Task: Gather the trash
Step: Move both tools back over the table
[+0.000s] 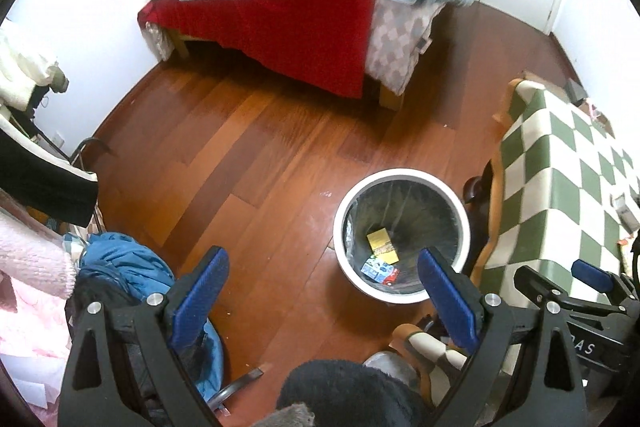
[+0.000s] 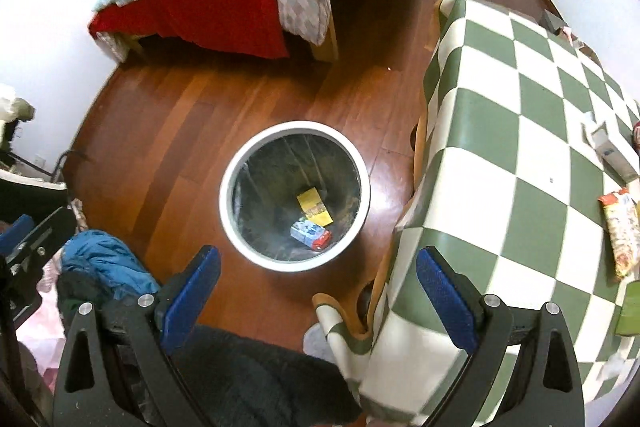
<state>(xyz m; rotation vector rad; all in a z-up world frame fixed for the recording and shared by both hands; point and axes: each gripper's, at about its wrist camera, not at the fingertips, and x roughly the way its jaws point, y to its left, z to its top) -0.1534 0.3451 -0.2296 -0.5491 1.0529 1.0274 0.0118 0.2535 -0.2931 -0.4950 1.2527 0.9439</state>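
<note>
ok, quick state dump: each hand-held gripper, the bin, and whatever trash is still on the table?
left hand-held gripper: open, empty.
right hand-held gripper: open, empty.
trash bin: upright on floor, lined, uncovered.
yellow packet: in bin.
blue-and-red carton: in bin.
snack wrapper: lying on checkered table, not yet collected.
white box: lying on table.

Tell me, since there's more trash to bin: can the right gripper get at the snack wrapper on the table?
Probably yes. The right gripper is open and empty, and the snack wrapper lies flat on the table to its right, with nothing on top of it.
</note>
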